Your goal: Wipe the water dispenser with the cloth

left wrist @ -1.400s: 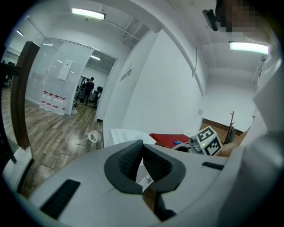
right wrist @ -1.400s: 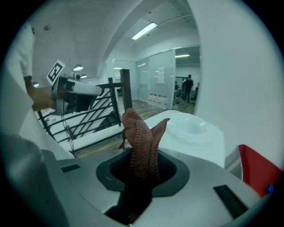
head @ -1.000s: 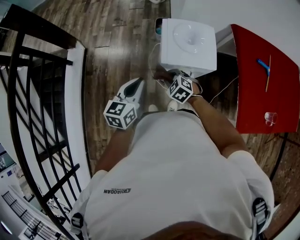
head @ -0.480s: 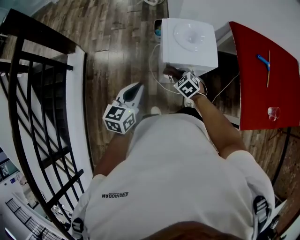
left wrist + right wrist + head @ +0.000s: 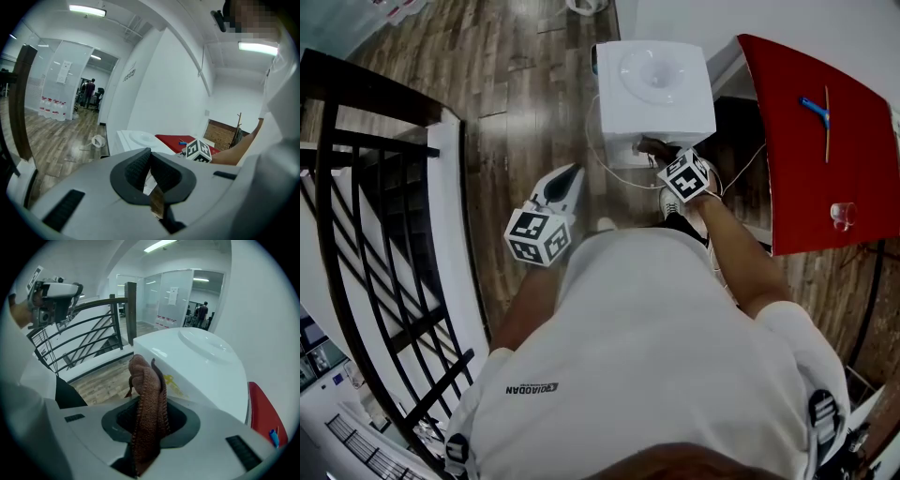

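Note:
The white water dispenser [image 5: 652, 89] stands on the wood floor by the wall, seen from above; in the right gripper view its top and front [image 5: 197, 366] fill the middle. My right gripper [image 5: 664, 156] is low at the dispenser's front face, shut on a brown cloth [image 5: 147, 399] that sticks up between the jaws [image 5: 149, 416]. The cloth's tip lies against or just before the dispenser's front edge; I cannot tell which. My left gripper [image 5: 570, 178] hangs to the left, apart from the dispenser. Its jaws [image 5: 150, 164] are together and hold nothing.
A red table [image 5: 806, 141] with a blue pen [image 5: 814, 108] and a small glass [image 5: 841, 214] stands right of the dispenser. A black stair railing [image 5: 384, 234] with a white base runs along the left. A white cable [image 5: 598, 155] loops on the floor by the dispenser.
My right gripper with the cloth has moved from below the dispenser up to its front face. The left gripper has hardly moved.

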The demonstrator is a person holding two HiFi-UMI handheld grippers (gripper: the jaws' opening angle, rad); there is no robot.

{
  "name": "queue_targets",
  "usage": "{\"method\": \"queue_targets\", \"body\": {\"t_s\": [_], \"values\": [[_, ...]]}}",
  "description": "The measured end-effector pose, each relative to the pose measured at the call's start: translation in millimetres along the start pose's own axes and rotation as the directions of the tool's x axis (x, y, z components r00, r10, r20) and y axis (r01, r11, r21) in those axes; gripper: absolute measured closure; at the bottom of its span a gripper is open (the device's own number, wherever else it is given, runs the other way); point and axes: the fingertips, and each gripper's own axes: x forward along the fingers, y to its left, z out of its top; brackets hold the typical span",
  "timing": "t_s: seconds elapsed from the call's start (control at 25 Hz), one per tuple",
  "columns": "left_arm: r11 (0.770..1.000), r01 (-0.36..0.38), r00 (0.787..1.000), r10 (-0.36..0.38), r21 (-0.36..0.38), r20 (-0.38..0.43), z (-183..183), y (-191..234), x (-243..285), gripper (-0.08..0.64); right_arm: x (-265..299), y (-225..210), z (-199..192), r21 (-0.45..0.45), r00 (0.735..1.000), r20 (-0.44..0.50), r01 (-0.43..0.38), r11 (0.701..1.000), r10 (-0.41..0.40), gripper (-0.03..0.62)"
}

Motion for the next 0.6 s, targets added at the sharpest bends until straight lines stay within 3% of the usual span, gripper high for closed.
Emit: {"method": "queue_targets", "body": {"t_s": [0.6], "values": [[0.996,0.083,0.996,-0.081,0.041,-0.047,12,-47,70,0.563,-35,-62,-66,0.123,0.997,-0.007,0.072,0.990,-0.071,0.506]]}}
